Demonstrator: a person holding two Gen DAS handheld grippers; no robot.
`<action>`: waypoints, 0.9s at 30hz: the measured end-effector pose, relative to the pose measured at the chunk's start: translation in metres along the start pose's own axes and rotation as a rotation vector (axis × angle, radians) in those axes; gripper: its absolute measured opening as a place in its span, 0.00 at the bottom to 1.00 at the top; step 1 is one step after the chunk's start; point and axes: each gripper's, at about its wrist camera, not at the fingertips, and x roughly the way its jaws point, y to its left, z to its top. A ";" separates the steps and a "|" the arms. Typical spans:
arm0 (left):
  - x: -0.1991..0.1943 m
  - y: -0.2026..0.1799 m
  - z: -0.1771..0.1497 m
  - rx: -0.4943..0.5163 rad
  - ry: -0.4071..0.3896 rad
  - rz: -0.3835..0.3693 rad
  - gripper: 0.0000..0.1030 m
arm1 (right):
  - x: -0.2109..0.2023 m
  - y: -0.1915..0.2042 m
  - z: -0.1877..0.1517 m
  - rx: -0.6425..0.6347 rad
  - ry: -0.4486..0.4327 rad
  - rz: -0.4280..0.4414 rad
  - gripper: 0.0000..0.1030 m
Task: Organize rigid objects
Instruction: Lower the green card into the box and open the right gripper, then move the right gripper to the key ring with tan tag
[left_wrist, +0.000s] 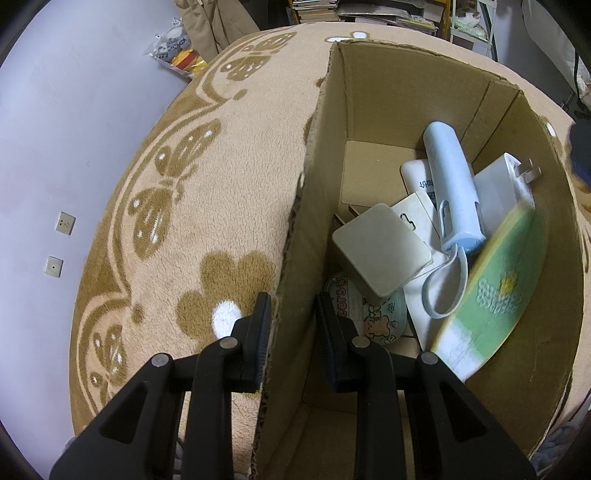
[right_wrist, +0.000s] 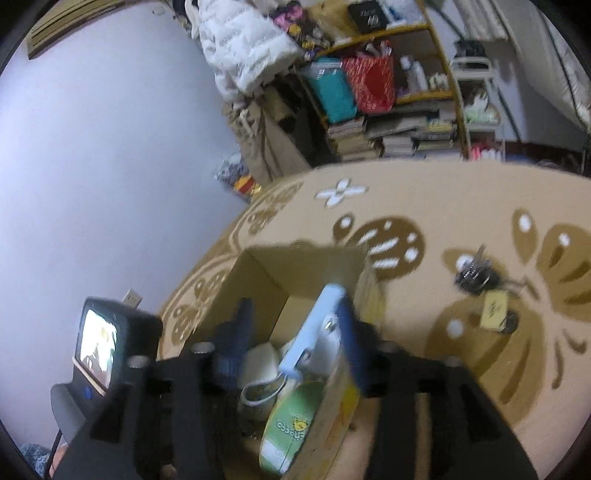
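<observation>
Left wrist view: the left gripper (left_wrist: 291, 332) clamps the cardboard box (left_wrist: 369, 96) wall. Inside lie a white charger (left_wrist: 380, 251), blue tube (left_wrist: 452, 184) and green carton (left_wrist: 495, 291), which the right gripper (right_wrist: 295, 343) stands spread around, released. Farther, on the blanket's (right_wrist: 443, 206) right edge, keys (right_wrist: 476, 277) and a tag (right_wrist: 495, 310) remain.

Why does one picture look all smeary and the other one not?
Right wrist view: motion blur smears the right gripper and green box. Left wrist view: sharp, except the green box; the fisheye bends the cardboard box and rug.

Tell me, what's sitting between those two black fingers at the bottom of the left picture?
The cardboard box: its side wall stands between the left gripper fingers, clamped, in the left wrist view.
</observation>
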 end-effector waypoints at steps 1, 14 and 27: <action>0.001 0.000 0.000 0.001 0.000 0.002 0.24 | -0.004 -0.002 0.003 0.001 -0.022 -0.026 0.59; 0.001 0.000 0.000 0.002 -0.001 0.006 0.24 | -0.021 -0.074 0.020 0.108 -0.128 -0.263 0.97; 0.001 0.000 -0.001 -0.003 0.000 0.001 0.24 | -0.001 -0.133 0.002 0.153 -0.082 -0.422 0.97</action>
